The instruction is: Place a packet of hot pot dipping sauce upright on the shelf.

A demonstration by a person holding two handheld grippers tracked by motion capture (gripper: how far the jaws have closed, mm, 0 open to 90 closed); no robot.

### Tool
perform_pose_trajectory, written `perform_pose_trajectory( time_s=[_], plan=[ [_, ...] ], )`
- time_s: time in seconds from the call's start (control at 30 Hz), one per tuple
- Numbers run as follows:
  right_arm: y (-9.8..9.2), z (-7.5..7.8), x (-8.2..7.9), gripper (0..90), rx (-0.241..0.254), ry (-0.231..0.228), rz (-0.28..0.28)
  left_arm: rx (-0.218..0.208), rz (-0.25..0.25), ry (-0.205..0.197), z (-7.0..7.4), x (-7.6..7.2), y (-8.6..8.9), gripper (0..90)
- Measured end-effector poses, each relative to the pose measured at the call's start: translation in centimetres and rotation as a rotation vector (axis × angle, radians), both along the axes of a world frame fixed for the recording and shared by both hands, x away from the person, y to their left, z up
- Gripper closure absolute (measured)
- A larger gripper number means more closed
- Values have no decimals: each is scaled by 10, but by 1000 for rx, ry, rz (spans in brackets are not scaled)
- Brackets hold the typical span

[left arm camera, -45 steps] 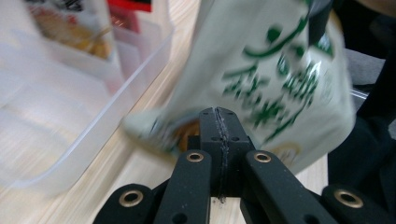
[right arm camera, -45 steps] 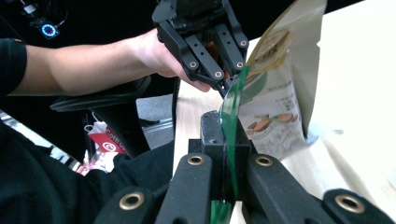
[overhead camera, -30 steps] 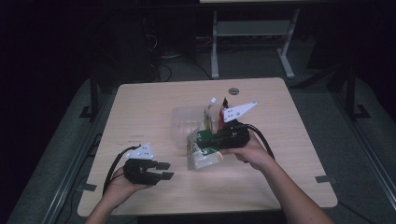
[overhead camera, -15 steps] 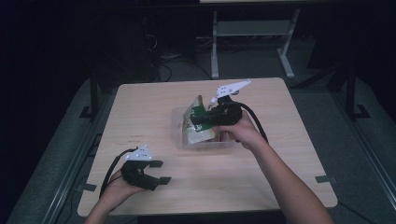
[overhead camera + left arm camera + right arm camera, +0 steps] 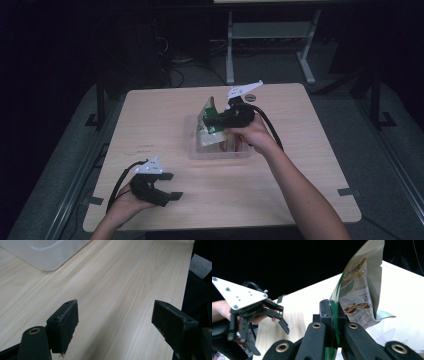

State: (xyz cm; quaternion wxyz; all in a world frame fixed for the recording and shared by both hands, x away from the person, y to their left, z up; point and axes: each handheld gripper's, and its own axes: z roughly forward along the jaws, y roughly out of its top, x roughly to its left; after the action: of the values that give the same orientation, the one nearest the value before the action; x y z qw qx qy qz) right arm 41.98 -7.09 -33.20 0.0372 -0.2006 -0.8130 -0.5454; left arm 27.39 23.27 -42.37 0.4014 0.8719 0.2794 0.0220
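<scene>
A green and white snack bag (image 5: 208, 121) hangs tilted over a clear plastic container (image 5: 192, 147) in the middle of the table. My right gripper (image 5: 218, 120) is shut on the bag's green edge (image 5: 359, 290), the jaws (image 5: 333, 312) pinching it flat. My left gripper (image 5: 174, 186) rests near the table's front left corner, apart from the container. Its jaws (image 5: 117, 315) have just been opening and now stand wide, with bare wood between them. A corner of the container (image 5: 42, 252) lies ahead of the left gripper. The right gripper view also takes in the left gripper (image 5: 254, 315).
A small dark round object (image 5: 250, 96) lies near the table's far edge behind the right gripper. A metal stand (image 5: 270, 35) rises beyond the table. A piece of tape (image 5: 347, 191) marks the right edge. Bare wood stretches along the front and left.
The right gripper has lifted the bag up and away from the front of the container to above it. The left gripper's jaws have spread wider while the hand stayed put.
</scene>
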Motion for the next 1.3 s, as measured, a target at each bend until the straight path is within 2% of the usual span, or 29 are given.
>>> perform_pose_trajectory(
  time_s=[0.4, 0.73, 1.1, 1.3],
  plan=[
    [8, -15, 3, 898, -51, 17, -26, 7, -29, 6, -2, 1, -4, 212],
    [12, -26, 6, 892, -103, 16, -54, 9, -34, 15, -3, 1, -6, 214],
    [7, -20, 4, 818, -93, -4, -88, 16, -46, 20, -3, 2, -8, 214],
    [2, -12, -1, 797, -92, -33, -92, 14, -49, 17, -3, 2, -9, 214]
  ],
)
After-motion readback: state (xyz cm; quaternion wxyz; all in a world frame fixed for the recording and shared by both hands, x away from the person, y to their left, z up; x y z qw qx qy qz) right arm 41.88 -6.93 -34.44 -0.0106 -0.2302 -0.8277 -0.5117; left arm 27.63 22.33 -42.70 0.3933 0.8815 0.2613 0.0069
